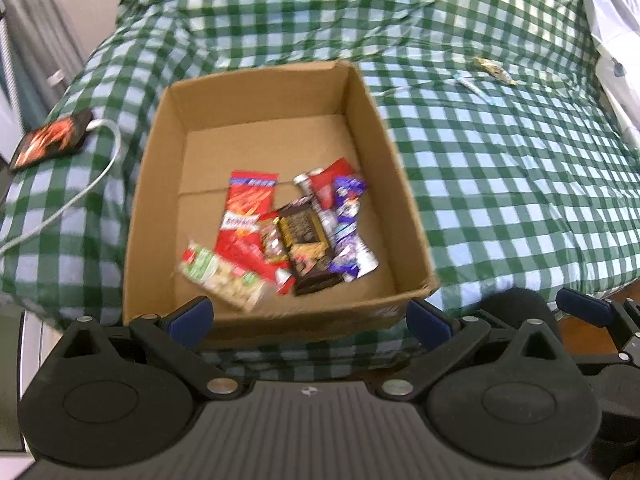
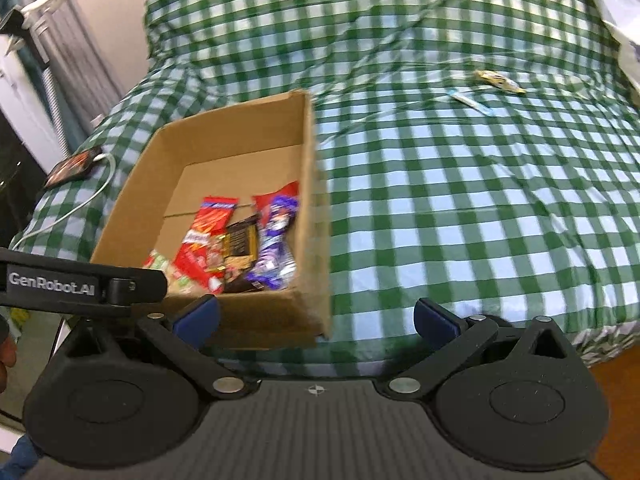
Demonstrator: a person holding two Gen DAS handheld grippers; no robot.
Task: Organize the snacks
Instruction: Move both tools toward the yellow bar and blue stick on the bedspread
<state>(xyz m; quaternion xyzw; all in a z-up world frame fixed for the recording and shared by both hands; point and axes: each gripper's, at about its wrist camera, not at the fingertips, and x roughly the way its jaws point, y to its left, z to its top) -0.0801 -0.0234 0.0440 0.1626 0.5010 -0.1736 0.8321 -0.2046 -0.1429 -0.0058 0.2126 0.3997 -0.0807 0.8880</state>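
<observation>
Both the left tongs (image 1: pixel 310 316) and the right tongs (image 2: pixel 316 318) are wide open and empty, and the last gold snack (image 2: pixel 500 81) lies far off on the bed (image 2: pixel 460 220) at one o'clock, long side pointing across, nearer the right tongs than the box (image 2: pixel 310 184).

Green-and-white checked bedspread (image 1: pixel 480 168); brown cardboard box (image 1: pixel 160 184); red, purple, gold-black snack wrappers (image 1: pixel 280 232).
</observation>
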